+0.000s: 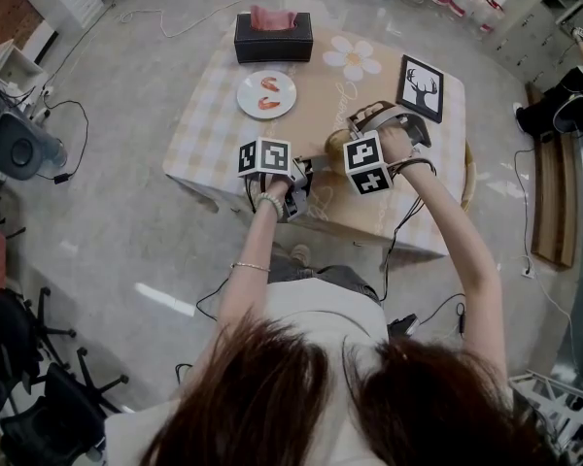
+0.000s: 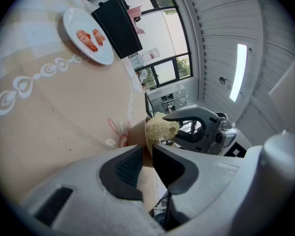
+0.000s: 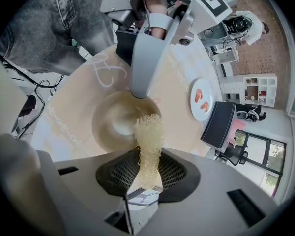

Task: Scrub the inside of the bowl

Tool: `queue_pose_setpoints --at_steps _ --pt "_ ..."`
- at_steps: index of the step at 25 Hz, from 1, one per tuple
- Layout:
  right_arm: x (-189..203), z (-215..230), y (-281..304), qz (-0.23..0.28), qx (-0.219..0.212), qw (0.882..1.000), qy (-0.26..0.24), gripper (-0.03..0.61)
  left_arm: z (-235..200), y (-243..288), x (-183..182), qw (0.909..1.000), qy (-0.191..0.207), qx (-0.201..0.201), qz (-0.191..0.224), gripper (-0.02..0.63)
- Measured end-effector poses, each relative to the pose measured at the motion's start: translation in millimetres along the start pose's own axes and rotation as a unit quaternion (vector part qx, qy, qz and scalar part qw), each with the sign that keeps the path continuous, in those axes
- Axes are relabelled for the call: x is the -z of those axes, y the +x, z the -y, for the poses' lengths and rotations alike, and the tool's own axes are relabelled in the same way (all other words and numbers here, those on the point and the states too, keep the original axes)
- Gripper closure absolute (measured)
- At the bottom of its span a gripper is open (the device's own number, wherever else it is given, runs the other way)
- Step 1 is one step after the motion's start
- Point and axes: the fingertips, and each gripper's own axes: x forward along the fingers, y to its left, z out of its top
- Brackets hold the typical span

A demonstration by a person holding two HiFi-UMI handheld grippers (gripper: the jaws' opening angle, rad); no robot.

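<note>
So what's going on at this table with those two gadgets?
A person is scrubbing a bowl, with a hand-held gripper in each hand. The left gripper has its jaws shut on the rim of a tan bowl on the table. The right gripper grips a yellowish scrubbing pad that reaches into the bowl. A plate of food and a black tissue box sit farther back.

Left gripper (image 2: 147,156) jaws clamped on bowl (image 3: 108,127) rim; right gripper (image 3: 147,167) jaws pinching scrubber (image 3: 148,132); forearms extended forward.
</note>
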Motion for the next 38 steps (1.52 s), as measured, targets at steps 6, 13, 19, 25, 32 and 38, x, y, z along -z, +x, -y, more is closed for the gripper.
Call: queue_pose_setpoints --at_steps 6,13,19,25,32,38 --pt "11 -7 0 -0.008 -0.005 1.0 0.011 0.483 1 0 1 1.0 -0.003 0.001 0.001 0.545" --pt "23 -15 0 -0.014 -0.011 0.999 0.027 0.483 0 0 0 1.0 -0.005 0.003 0.003 0.545" --pt "25 -19 -4 -0.016 -0.014 0.999 0.027 0.483 2 0 0 1.0 -0.007 0.006 0.003 0.545" --pt "25 -25 -5 -0.015 -0.017 0.999 0.031 0.483 2 -1 1 0.9999 -0.008 0.006 0.003 0.545" --pt "22 -34 -9 -0.013 -0.019 0.999 0.037 0.483 0 -1 1 0.9999 -0.007 0.008 -0.001 0.546" --pt "18 -40 -11 -0.011 -0.023 0.999 0.039 0.483 -1 0 1 0.9999 -0.006 0.008 -0.004 0.546"
